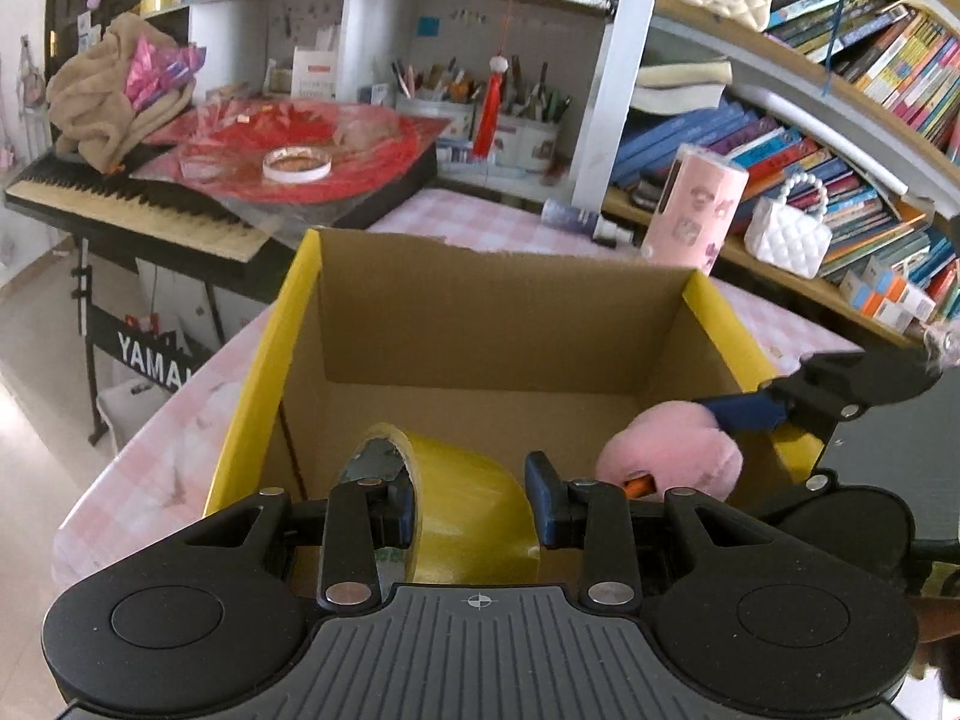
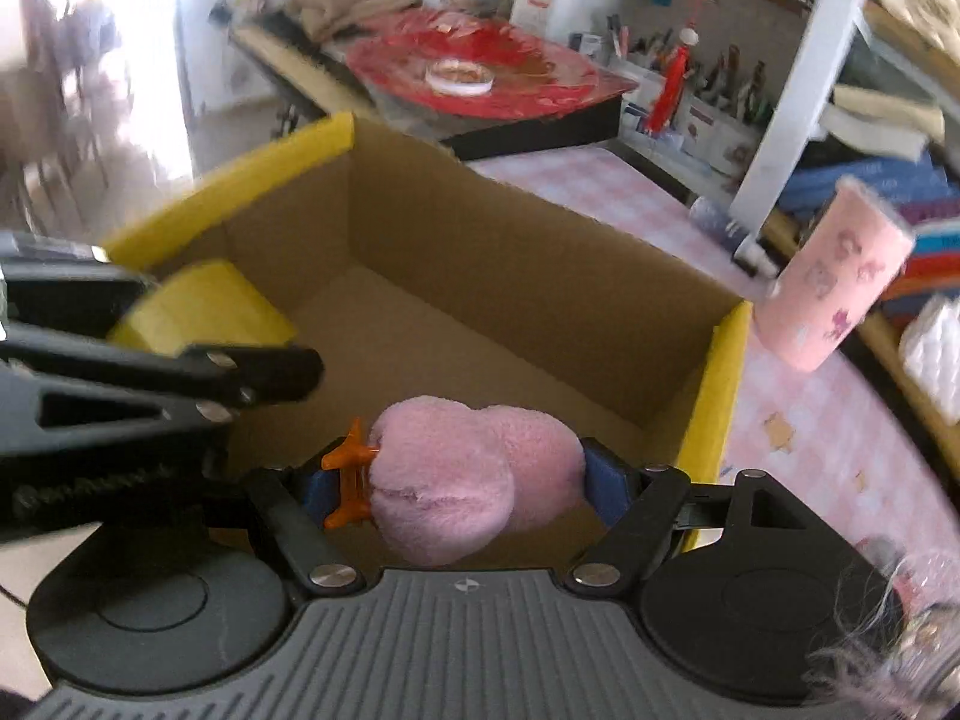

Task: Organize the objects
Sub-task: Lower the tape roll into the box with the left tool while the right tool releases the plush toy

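While one cardboard box (image 1: 498, 324) sits below, left tool (image 1: 474, 498) pinches one tape roll (image 1: 462, 498); right tool (image 2: 456, 480) pinches one pink plush (image 2: 474, 480).

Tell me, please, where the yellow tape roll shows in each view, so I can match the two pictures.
Left wrist: yellow tape roll low at centre, clamped in the left gripper.
Right wrist: roll at the left edge, blurred, above the black arm.
Shared landmark: the cardboard box behind the roll in both.

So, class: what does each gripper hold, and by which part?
Left gripper: yellow tape roll, across its flat sides. Right gripper: pink plush hair clip, end to end.
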`<act>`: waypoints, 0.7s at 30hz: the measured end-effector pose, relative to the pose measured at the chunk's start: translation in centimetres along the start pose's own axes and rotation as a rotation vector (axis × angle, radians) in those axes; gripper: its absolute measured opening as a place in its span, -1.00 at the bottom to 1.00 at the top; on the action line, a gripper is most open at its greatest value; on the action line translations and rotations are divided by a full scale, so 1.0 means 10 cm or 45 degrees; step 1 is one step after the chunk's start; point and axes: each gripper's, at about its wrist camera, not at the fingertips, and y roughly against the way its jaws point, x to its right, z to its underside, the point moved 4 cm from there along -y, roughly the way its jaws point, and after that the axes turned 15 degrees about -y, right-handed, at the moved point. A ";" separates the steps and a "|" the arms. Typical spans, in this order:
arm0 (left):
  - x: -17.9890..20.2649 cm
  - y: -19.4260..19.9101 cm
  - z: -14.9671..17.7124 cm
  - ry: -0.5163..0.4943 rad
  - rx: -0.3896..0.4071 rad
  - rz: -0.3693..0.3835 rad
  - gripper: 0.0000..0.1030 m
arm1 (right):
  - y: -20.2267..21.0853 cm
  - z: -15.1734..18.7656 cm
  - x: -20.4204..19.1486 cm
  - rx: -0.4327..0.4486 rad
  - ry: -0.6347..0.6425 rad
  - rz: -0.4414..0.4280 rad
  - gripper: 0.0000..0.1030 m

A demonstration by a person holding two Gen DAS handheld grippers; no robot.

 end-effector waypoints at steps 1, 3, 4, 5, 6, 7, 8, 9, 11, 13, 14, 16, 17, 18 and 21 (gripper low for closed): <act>0.00 -0.02 0.01 0.002 -0.008 0.003 -0.37 | -0.01 0.01 -0.01 -0.013 0.029 0.002 0.51; 0.01 -0.05 0.03 0.001 -0.026 0.011 -0.36 | -0.02 0.04 -0.05 -0.041 0.064 -0.010 0.51; 0.02 -0.06 0.04 0.002 -0.031 0.014 -0.36 | -0.03 0.04 -0.05 -0.044 0.063 -0.008 0.51; 0.02 -0.07 0.05 0.011 -0.033 0.015 -0.36 | -0.03 0.04 -0.05 -0.046 0.065 -0.008 0.51; 0.01 -0.07 0.05 0.019 -0.035 0.016 -0.36 | -0.03 0.05 -0.05 -0.049 0.070 -0.006 0.51; 0.01 -0.08 0.06 0.022 -0.037 0.016 -0.36 | -0.03 0.05 -0.05 -0.048 0.069 -0.003 0.51; 0.01 -0.08 0.06 0.022 -0.039 0.013 -0.36 | -0.02 0.05 -0.05 -0.044 0.066 0.001 0.51; 0.01 -0.08 0.06 0.024 -0.040 0.007 -0.35 | -0.02 0.06 -0.05 -0.040 0.064 0.004 0.52; 0.00 -0.05 0.05 0.032 -0.029 -0.010 -0.34 | 0.00 0.06 -0.04 -0.024 0.056 0.010 0.55; 0.01 0.00 0.04 0.037 -0.006 -0.025 -0.32 | 0.01 0.05 -0.03 -0.001 0.045 0.007 0.63; 0.01 0.03 0.03 0.036 0.007 -0.027 -0.30 | 0.03 0.04 -0.02 0.020 0.039 0.006 0.70; 0.01 0.09 0.02 0.032 0.031 -0.021 -0.25 | 0.08 0.05 -0.03 0.068 0.034 0.008 0.74; 0.01 0.12 0.02 0.031 0.044 -0.018 -0.25 | 0.10 0.05 -0.02 0.085 0.024 0.013 0.74; 0.01 0.16 0.02 0.035 0.061 -0.016 -0.24 | 0.13 0.05 -0.02 0.099 0.009 0.016 0.74; -0.02 0.30 0.00 0.064 0.099 -0.011 0.00 | 0.26 0.05 -0.03 0.157 -0.026 0.022 0.75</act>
